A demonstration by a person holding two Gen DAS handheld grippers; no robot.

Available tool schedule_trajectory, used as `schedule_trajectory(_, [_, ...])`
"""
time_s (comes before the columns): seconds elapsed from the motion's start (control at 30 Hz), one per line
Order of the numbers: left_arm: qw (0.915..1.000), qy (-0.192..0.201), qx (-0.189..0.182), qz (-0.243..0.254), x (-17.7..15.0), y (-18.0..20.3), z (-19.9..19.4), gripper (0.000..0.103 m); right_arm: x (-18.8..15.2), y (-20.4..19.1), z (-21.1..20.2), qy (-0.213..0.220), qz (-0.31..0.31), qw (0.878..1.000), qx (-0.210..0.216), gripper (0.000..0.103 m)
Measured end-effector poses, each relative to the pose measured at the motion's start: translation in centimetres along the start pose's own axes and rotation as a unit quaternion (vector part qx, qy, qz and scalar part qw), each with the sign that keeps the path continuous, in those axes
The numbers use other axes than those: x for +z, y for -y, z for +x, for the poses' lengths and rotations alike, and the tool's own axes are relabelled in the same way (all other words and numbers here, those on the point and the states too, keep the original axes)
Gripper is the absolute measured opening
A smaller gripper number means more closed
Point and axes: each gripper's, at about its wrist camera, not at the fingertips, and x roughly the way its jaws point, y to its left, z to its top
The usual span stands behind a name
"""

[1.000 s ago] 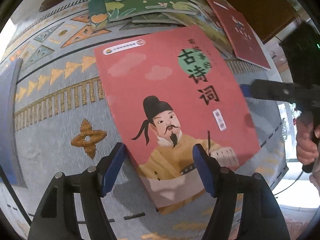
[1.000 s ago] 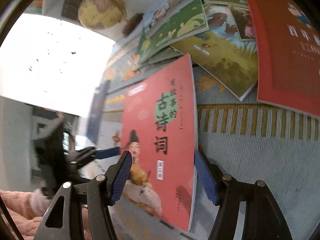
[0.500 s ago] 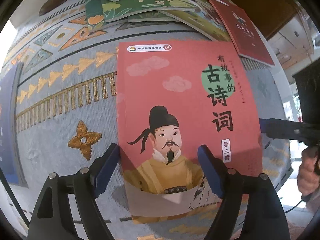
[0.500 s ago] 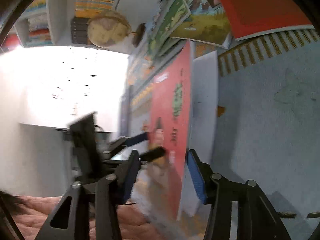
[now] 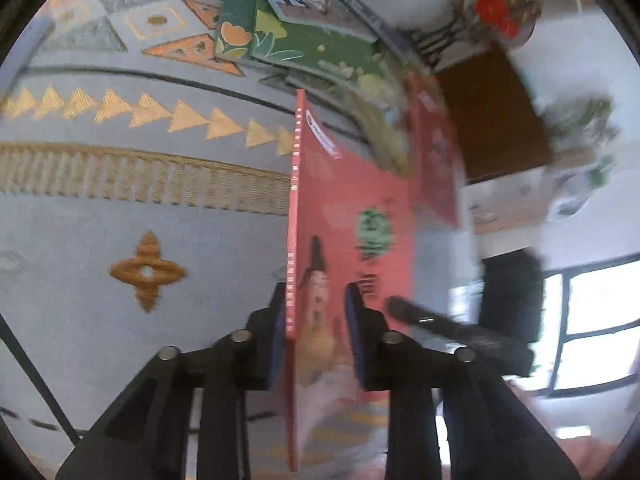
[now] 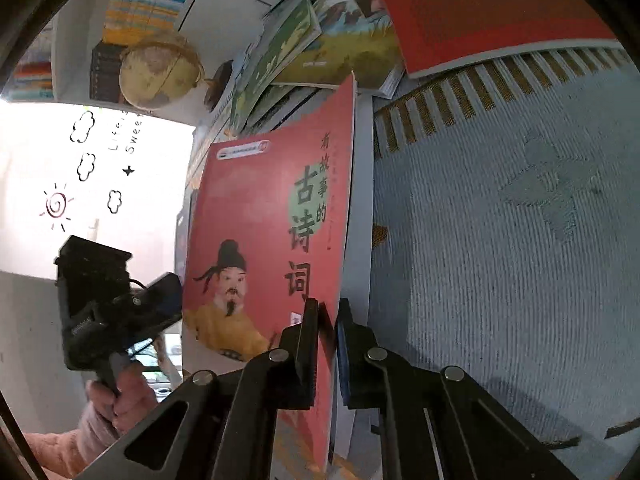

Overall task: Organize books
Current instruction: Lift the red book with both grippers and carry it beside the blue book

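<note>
Left tongs (image 5: 316, 320) clamped on the red poetry book (image 5: 352, 216), bottom centre of the left wrist view. Jaws have just been closing; the left pad sits by the spine and the right pad on the front cover, with the book between them. View is motion-blurred, so contact detail is soft.

Right tongs (image 6: 328, 320) also nearly fully closed on the same red poetry book (image 6: 264, 240), lower centre of the right wrist view. Jaws have just been closing. Pads pinch the cover's free edge, one on the front and one behind.

The book stands on edge, lifted off the patterned rug (image 6: 520, 240), cover facing left in the right wrist view, with the robed bearded figure and the green title circle visible. In the left wrist view it appears nearly edge-on, spine running up frame centre.

Left tongs (image 6: 160, 300) also visible at the lower left of the right wrist view, reaching the book's spine edge, held by a hand (image 6: 120, 400) in a pink sleeve.

Other books: the dark red book (image 6: 480, 8) at upper right, and a pile of green picture books (image 6: 320, 48) at top centre, all flat on the rug. Globe (image 6: 160, 72) and a bookshelf (image 6: 140, 4) at upper left. Window with drawn stickers (image 6: 80, 168) at left.
</note>
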Motion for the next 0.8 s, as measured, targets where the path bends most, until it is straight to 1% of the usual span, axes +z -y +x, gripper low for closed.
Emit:
schedule_trajectory(0.03, [0.9999,0.0,0.014,0.005,0.0,0.0,0.0,0.012,-0.1,-0.1,0.0,0.002,-0.003,1.0,-0.004,0.008])
schedule_trajectory(0.07, [0.9996,0.0,0.025,0.011,0.0,0.2,0.0,0.01,-0.1,-0.2,0.1,0.005,-0.004,1.0,-0.008,0.008])
schedule_trajectory(0.17, [0.9987,-0.005,0.041,0.028,0.0,0.0,-0.9,0.01,-0.4,-0.7,0.2,0.009,-0.003,1.0,-0.012,0.008])
schedule_trajectory(0.23, [0.9973,-0.001,0.06,0.043,-0.2,-0.2,-1.7,0.01,-0.6,-1.4,0.0,0.013,-0.015,1.0,-0.019,0.008])
schedule_trajectory(0.3, [0.9959,0.004,0.069,0.059,0.0,0.3,-2.1,0.01,-0.6,-2.0,-0.4,0.019,-0.019,1.0,-0.012,0.007])
schedule_trajectory(0.37, [0.9958,0.012,0.063,0.064,0.2,0.3,-3.3,0.01,-0.4,-3.2,-0.9,0.027,-0.022,0.999,0.0,0.006])
schedule_trajectory(0.47, [0.995,0.03,0.066,0.069,0.7,0.1,-5.4,0.01,0.0,-5.2,-1.6,0.037,-0.043,0.998,0.01,0.006])
schedule_trajectory(0.67, [0.9937,0.07,0.057,0.066,1.7,-0.3,-9.6,0.01,1.1,-8.7,-1.6,0.042,-0.067,0.996,0.038,0.006])
schedule_trajectory(0.8, [0.99,0.093,0.065,0.084,1.7,0.6,-12.0,0.01,1.2,-10.8,-1.6,0.046,-0.086,0.994,0.047,0.007])
